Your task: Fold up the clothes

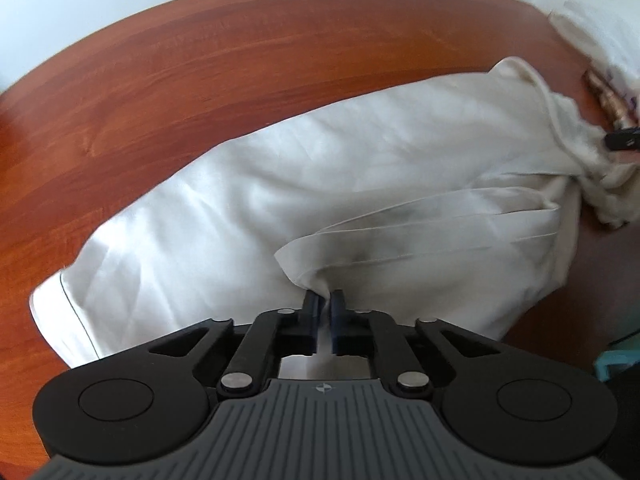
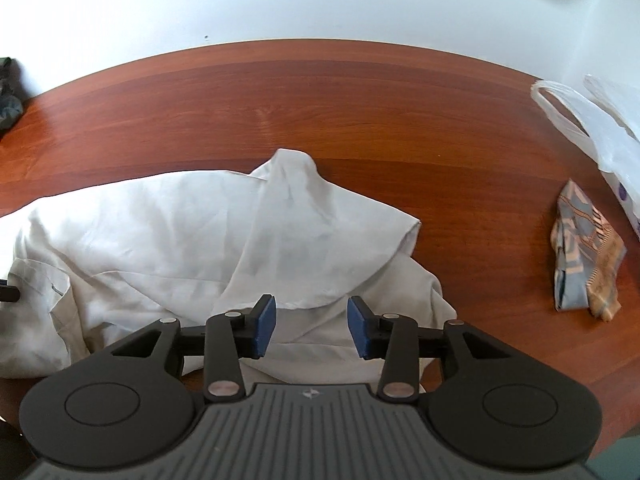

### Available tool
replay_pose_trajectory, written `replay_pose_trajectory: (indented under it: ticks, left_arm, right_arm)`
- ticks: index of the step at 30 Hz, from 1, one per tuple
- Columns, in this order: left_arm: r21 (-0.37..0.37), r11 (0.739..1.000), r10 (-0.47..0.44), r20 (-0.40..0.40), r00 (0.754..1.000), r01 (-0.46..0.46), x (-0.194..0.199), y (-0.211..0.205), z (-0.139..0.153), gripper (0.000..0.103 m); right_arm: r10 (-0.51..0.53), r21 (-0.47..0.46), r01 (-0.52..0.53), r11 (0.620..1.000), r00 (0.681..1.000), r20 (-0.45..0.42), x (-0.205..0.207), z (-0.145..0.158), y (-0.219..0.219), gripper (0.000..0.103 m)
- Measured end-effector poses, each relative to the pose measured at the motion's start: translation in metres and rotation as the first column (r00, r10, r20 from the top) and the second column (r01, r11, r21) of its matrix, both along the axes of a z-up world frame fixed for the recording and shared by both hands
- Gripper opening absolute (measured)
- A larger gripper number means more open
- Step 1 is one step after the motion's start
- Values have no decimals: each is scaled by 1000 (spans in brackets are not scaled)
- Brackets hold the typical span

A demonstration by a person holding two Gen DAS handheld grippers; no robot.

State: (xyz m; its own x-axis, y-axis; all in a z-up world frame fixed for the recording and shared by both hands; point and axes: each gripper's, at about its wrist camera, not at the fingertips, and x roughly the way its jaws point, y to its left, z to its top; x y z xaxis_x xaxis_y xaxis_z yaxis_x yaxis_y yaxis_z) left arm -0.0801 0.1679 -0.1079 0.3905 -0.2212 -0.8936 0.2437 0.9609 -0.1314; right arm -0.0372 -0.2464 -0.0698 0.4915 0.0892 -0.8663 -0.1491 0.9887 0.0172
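You work on a reddish-brown wooden table [image 2: 360, 100] that stands against a plain white wall [image 2: 280, 0]. The far half of the table is bare wood, so there is open room behind the garment, up to the far edge by the wall.

The white garment [image 1: 320, 184] lies spread on the near half of the table. In the left wrist view its long axis runs from lower left to upper right, with a stitched hem at the lower left end and a bunched end at the upper right.

Your left gripper [image 1: 325, 304] is clenched on a folded corner of the garment, at its near edge. Your right gripper [image 2: 311, 320] is released, its blue pads wide apart just above the cloth, with a raised fold in front of them.

To the right of the garment, well apart, lies a small patterned cloth [image 2: 586, 260], and beyond it a white plastic bag [image 2: 600, 132] near the right edge.
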Motion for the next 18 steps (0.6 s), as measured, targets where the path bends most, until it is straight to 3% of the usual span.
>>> replay_pose_trajectory:
  ticks: [4,10,13,18]
  left_arm:
    - [-63,998,-28,-11,1000,27,-17,5,11,3]
    - [-192,977,-109,-52,993,97,-47,2,21,3]
    - [-242,961,-152,-51,987,135,-57,-1,22,3]
    - [-293,940,-194,-40,980,174,-71,-5,21,3]
  right_arm:
    - [36,27,-36,999,999,-3,4,-1,4,46]
    - [187,86,-184,979,982,-19,6,-2,33,46]
    - [263,134,-258,957,964,-27,5,-2,53,46]
    - [426,202,-410,889,904,-38,-4,-7,101,49]
